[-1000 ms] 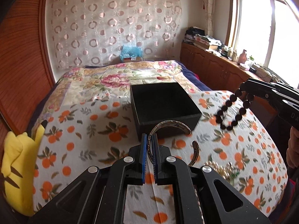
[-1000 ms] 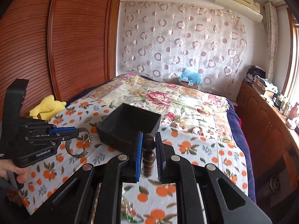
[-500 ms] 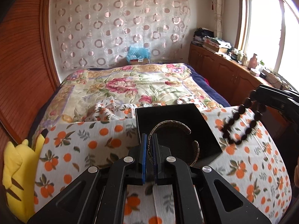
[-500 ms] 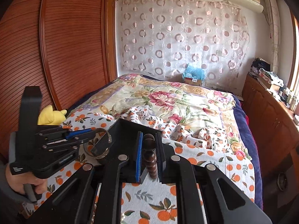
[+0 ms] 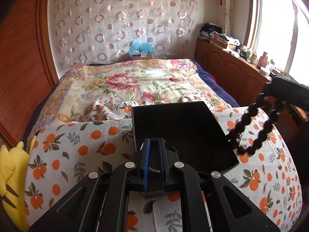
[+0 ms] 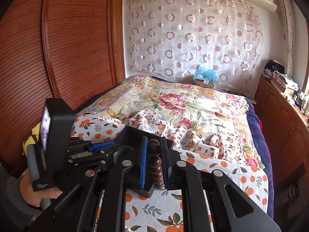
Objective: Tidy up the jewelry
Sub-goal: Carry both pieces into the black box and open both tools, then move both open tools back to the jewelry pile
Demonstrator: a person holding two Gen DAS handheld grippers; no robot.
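Left claw [image 5: 154,157] sits parted over the black box [image 5: 181,129] on the bed, holding nothing, while right claw [image 6: 154,161] pinches the dark bead bracelet [image 5: 256,123] dangling at the box's right edge; releasing there risks beads spilling onto the bedspread [image 5: 77,147].

I face a bed [image 5: 135,85], a curtain [image 5: 123,19] behind, window [image 5: 274,25] bright right, wardrobe [image 6: 77,44] left.
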